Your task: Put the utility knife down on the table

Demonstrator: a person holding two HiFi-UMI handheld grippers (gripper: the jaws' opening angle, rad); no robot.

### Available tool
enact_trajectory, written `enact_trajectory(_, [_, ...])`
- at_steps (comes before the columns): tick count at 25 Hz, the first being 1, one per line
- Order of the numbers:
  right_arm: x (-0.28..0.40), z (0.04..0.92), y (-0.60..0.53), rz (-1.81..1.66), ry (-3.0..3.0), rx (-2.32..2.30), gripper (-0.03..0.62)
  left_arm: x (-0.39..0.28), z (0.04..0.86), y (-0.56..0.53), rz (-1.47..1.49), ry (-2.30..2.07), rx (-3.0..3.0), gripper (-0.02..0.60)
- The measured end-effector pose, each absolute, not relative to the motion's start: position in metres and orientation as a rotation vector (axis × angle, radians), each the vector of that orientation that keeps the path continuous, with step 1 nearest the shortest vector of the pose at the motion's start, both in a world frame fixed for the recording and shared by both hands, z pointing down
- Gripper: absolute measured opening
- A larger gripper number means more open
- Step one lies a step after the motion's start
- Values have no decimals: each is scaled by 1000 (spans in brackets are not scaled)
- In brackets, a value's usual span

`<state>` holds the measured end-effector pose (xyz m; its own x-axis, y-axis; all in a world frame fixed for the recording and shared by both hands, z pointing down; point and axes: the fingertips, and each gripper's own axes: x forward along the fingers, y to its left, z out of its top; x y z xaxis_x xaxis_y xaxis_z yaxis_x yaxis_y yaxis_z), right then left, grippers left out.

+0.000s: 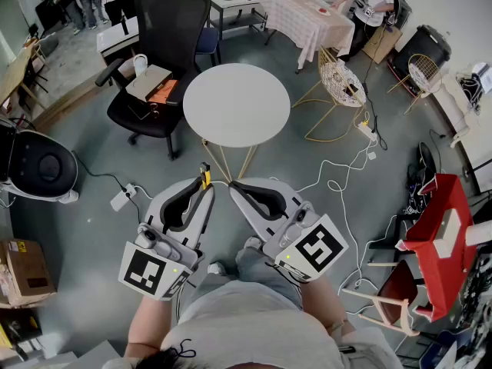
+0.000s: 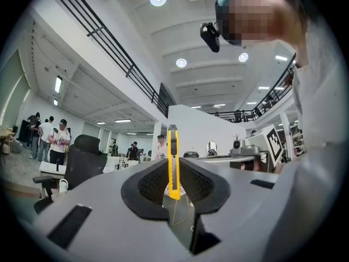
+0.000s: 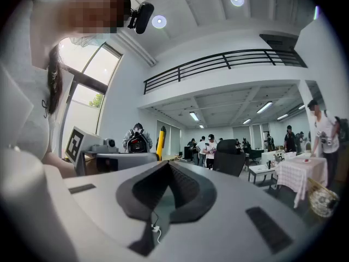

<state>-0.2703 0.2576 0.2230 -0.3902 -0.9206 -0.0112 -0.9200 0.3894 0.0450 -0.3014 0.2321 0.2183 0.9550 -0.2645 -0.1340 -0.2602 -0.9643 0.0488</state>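
A yellow utility knife [image 2: 173, 162] stands upright between the pads of my left gripper [image 2: 173, 174], which is shut on it. In the head view the knife [image 1: 205, 175] pokes out past the tips of the left gripper [image 1: 204, 192], held over the floor just short of the round white table [image 1: 237, 104]. My right gripper [image 1: 235, 186] hovers beside it, shut with nothing in it. In the right gripper view its jaws [image 3: 168, 167] meet at the tips, and the knife [image 3: 161, 141] shows off to the left.
A black office chair [image 1: 165, 44] with a box on its seat stands left of the table, and a wire chair [image 1: 342, 83] stands to its right. Cables and a power strip [image 1: 123, 198] lie on the floor. A red stand [image 1: 438, 229] is at the right. People stand at the back.
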Motion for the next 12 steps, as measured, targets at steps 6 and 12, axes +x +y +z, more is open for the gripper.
enact_trajectory(6, [-295, 222, 271, -63, -2590, 1746, 6, -326, 218, 244, -213, -400, 3080, 66])
enact_trajectory(12, [-310, 223, 275, -53, -2572, 1756, 7, -341, 218, 247, -229, -386, 3072, 66])
